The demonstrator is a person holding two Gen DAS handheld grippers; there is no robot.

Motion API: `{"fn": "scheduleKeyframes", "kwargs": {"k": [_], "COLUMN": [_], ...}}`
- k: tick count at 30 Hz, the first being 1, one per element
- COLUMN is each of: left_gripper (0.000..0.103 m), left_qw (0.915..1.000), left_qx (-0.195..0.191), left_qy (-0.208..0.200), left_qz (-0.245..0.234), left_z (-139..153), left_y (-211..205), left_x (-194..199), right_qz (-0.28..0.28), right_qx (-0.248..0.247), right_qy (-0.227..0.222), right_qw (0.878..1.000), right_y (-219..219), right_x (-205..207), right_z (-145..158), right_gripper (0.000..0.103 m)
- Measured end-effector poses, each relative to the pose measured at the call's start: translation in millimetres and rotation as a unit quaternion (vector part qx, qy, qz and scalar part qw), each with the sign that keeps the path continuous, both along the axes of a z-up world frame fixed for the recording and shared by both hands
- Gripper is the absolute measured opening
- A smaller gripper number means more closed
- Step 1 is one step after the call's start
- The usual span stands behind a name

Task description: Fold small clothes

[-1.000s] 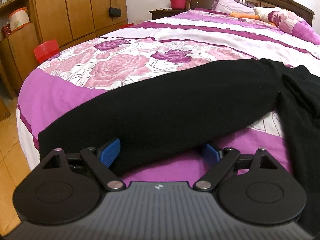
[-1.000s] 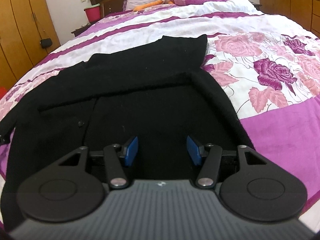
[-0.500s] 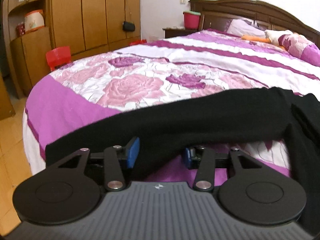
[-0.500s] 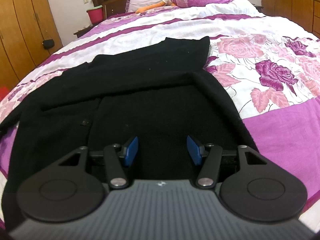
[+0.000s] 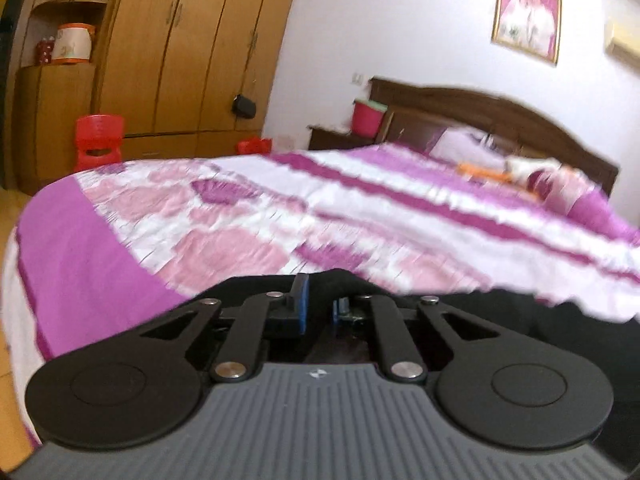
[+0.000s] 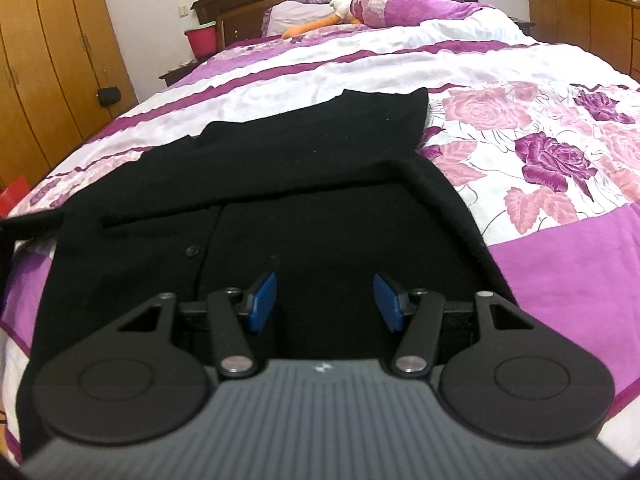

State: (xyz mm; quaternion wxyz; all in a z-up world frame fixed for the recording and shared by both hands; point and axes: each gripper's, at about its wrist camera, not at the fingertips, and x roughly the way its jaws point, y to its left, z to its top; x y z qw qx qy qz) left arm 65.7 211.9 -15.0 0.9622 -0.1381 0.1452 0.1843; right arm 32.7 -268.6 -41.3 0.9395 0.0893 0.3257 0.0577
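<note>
My left view smears with motion blur across the bedspread (image 5: 360, 216); the right view stays sharp (even, soft daylight), both bowing at the edges.

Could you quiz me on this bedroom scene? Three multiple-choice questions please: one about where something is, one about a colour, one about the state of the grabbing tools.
1. Where does the black garment lie?
A. on the floor
B. spread on the bed
C. hung in the wardrobe

2. What colour is the bucket beside the headboard?
A. blue
B. yellow
C. pinkish red

3. How do the jaws of the two tools stand?
A. left gripper pinched on black cloth, right gripper open
B. both wide open
C. right pinched on cloth, left open

Answers
1. B: the garment lies flat over the flowered quilt in the right wrist view.
2. C: the bucket on the bedside table is pinkish red with a pale rim.
3. A: the left blue pads nearly meet with black fabric between them, while the right pads stand apart above the cloth.
</note>
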Motion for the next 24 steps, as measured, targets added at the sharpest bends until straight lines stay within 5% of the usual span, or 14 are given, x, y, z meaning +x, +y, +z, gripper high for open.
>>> {"fn": "scheduleKeyframes", "kwargs": {"k": [12,19,24], "left_gripper": [0.01,0.01,0.011], "left_qw": [0.9886,0.9747,0.9634], "left_qx": [0.023,0.043,0.055], "left_qy": [-0.081,-0.064,-0.013], "left_qz": [-0.124,-0.21,-0.262], "left_z": [62.4,58.7,31.6], "left_y": [-90.1,-169.6,-215.1], "left_x": [24.6,48.7,68.0], "right_qz": [-0.01,-0.019,-0.032], "right_qx": [0.023,0.042,0.05], "right_qy": [-0.012,-0.014,-0.01], "right_qw": [1.0,0.999,0.998], "right_y": [-10.5,-21.9,-31.8], "right_x": [-4.5,-6.7,-6.2], "right_z": [1.1,-2.4,-6.5], "right_gripper": [0.056,0.056,0.056]}}
